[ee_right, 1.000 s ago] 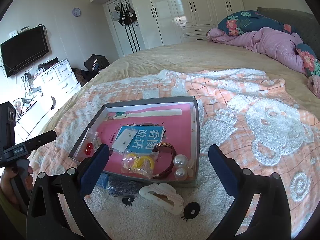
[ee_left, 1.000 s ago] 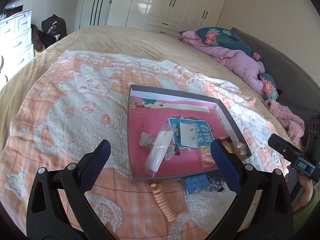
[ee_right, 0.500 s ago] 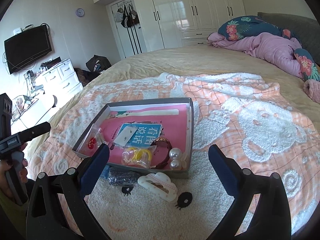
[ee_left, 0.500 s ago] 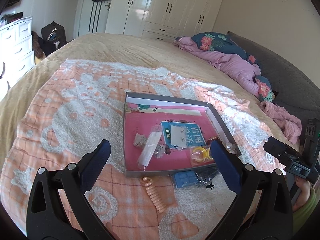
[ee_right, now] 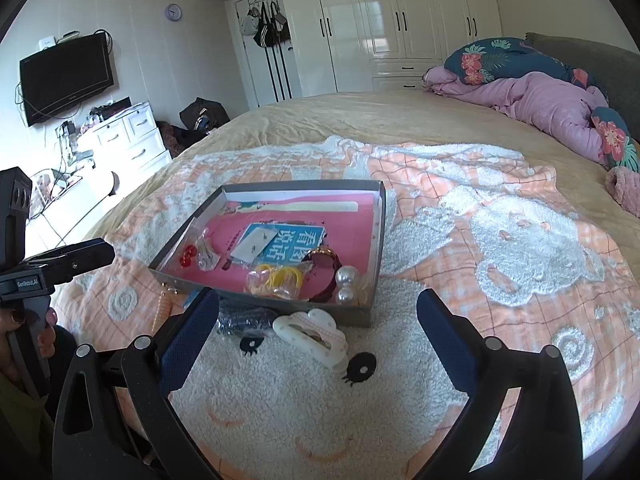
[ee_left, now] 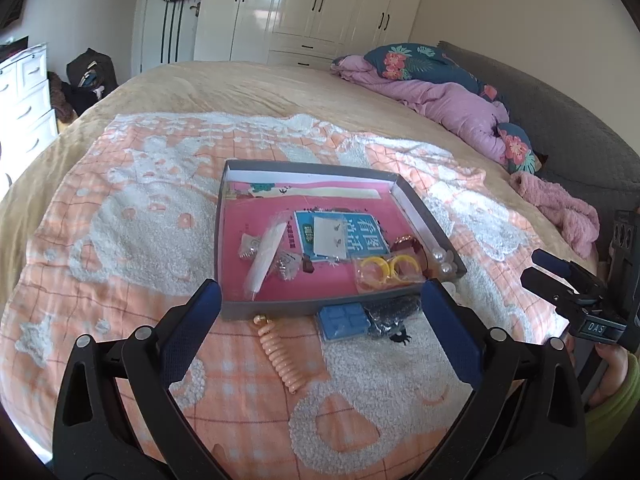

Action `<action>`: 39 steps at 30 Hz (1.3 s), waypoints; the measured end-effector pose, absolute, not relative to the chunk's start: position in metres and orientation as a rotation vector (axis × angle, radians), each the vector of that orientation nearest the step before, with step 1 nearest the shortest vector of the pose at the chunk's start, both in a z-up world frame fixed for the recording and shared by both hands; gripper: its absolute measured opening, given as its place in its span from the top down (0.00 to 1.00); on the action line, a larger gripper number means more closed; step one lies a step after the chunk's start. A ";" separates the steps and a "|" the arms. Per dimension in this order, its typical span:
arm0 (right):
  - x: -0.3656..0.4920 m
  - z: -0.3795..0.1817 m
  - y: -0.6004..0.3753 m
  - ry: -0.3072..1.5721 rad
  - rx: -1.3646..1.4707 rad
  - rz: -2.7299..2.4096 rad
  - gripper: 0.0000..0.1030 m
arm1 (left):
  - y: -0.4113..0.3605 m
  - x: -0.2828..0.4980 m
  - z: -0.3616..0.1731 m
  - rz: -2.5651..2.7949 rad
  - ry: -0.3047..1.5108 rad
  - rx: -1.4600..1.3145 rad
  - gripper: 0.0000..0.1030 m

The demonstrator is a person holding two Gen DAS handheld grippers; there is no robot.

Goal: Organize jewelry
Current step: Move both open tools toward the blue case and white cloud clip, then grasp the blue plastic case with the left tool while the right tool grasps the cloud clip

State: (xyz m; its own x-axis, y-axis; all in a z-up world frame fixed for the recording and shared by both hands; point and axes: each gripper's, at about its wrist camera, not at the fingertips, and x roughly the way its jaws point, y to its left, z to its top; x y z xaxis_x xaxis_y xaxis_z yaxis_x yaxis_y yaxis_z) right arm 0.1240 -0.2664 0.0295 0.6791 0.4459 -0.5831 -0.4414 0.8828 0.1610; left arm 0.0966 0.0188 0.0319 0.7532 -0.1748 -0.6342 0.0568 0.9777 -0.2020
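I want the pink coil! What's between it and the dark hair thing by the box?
A blue square piece lies between the coil and the dark piece, in the left wrist view.

The dark beaded item (ee_left: 390, 312) lies partly tucked under the near wall of the shallow grey box (ee_left: 432, 220), so its shape cannot be told. The blue square card (ee_left: 342, 320) is also partly covered by that wall. Small metal pieces in the clear plastic bags (ee_left: 286, 266) are too small to identify. The person's hand (ee_right: 24, 332) is cut off by the picture's edge.
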 end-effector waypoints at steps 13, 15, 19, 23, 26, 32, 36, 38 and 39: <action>0.117 0.008 -0.267 0.714 -0.014 0.512 0.04 | 0.003 0.095 0.010 -0.128 0.778 -0.129 0.09; 0.118 0.004 -0.267 0.725 -0.020 0.512 0.04 | 0.001 0.096 0.006 -0.126 0.791 -0.122 0.09; 0.120 -0.005 -0.265 0.749 -0.032 0.512 0.04 | -0.005 0.099 -0.005 -0.124 0.824 -0.105 0.09; 0.124 -0.018 -0.263 0.779 -0.045 0.510 0.04 | -0.010 0.105 -0.018 -0.122 0.859 -0.089 0.09; 0.131 -0.029 -0.260 0.804 -0.052 0.512 0.04 | -0.013 0.111 -0.027 -0.115 0.884 -0.084 0.09; 0.145 -0.049 -0.247 0.844 -0.080 0.525 0.04 | -0.012 0.123 -0.037 -0.111 0.904 -0.107 0.09; 0.152 -0.054 -0.242 0.851 -0.092 0.524 0.04 | -0.011 0.133 -0.043 -0.126 0.921 -0.141 0.11; 0.155 -0.055 -0.241 0.847 -0.092 0.527 0.04 | -0.013 0.137 -0.047 -0.133 0.934 -0.148 0.22; 0.157 -0.055 -0.241 0.846 -0.093 0.525 0.04 | -0.014 0.139 -0.049 -0.141 0.941 -0.153 0.29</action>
